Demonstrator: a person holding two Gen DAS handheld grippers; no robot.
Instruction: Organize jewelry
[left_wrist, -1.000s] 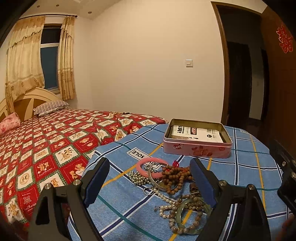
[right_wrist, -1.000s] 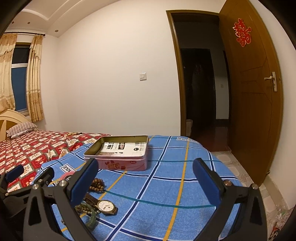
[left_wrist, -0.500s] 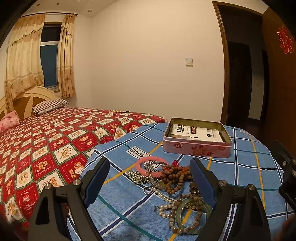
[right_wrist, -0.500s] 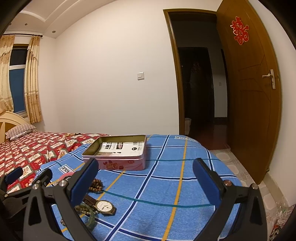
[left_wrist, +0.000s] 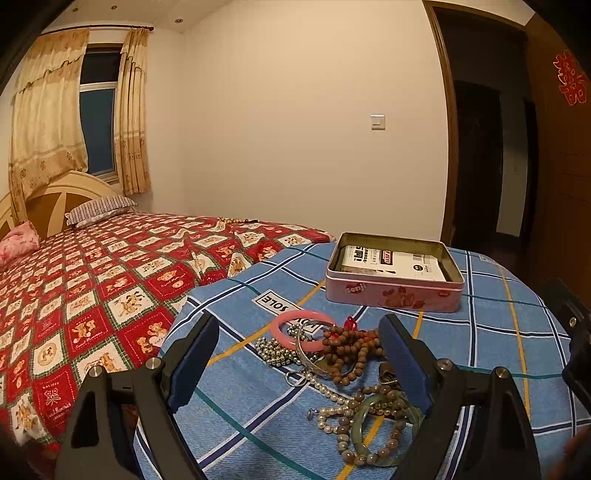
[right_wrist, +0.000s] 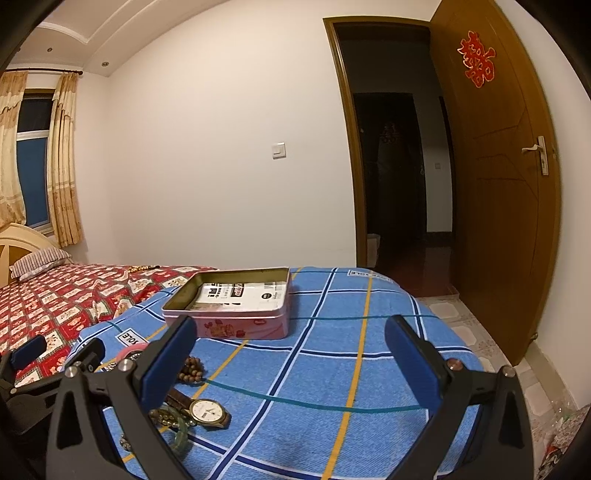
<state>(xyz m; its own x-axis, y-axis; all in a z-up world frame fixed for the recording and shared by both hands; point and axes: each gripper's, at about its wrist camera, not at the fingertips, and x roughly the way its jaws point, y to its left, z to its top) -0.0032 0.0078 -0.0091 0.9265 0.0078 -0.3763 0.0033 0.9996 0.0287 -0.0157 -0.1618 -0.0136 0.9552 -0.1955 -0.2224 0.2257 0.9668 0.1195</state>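
Now almost nothing has changed since the earlier pictures: both grippers hang in about the same spots, and the right view has only turned a little, so the tin sits a bit more to the left in it. The left gripper (left_wrist: 297, 363) has its two blue fingers spread wide apart and holds nothing. It hovers over the pile of jewelry (left_wrist: 343, 373) on the blue checked cloth (left_wrist: 491, 350). In the pile there is a pink bangle (left_wrist: 284, 326), a string of brown wooden beads (left_wrist: 351, 349), a silver ball chain (left_wrist: 273, 350), a white pearl string (left_wrist: 328, 393) and a green bangle (left_wrist: 386, 428), all touching or lying over each other, just as they lay before. The right gripper (right_wrist: 290, 363) is also wide open and empty, and it hangs over a bare part of the cloth. Beside its left finger lies a wristwatch (right_wrist: 207, 409) with a white face, at the edge of the pile. The pink tin (left_wrist: 395, 275) stands open farther back on the cloth, apart from the jewelry, with a white printed packet (left_wrist: 391, 260) inside. A bed with a red patterned cover (left_wrist: 110, 277) is to the left, and an open wooden door (right_wrist: 495, 184) is to the right.
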